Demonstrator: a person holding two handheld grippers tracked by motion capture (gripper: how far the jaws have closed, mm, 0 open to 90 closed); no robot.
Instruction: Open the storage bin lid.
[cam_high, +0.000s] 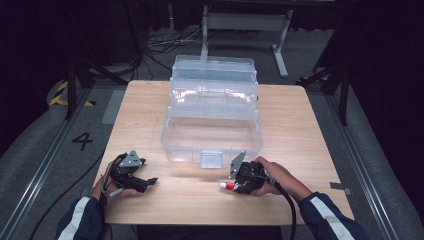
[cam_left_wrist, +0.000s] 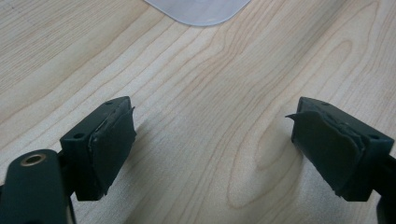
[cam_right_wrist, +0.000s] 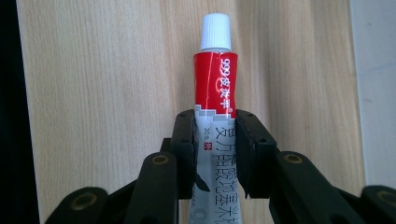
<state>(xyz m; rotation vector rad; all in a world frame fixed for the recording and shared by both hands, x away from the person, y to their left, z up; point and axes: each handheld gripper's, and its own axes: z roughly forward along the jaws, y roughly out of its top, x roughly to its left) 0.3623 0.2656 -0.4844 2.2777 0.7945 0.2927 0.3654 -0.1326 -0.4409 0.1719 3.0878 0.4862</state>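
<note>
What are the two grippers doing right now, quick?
Left gripper: jaws open, nothing between them.
Right gripper: jaws shut on the red and white tube.

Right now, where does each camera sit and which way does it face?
High view: above the person's side, looking forward and down on the table; forearms, both hands show.
Left gripper view: on the left gripper, facing down at wood; open jaws.
Right gripper view: on the right gripper, along the clamped tube.
Shared: tube and clear box.
</note>
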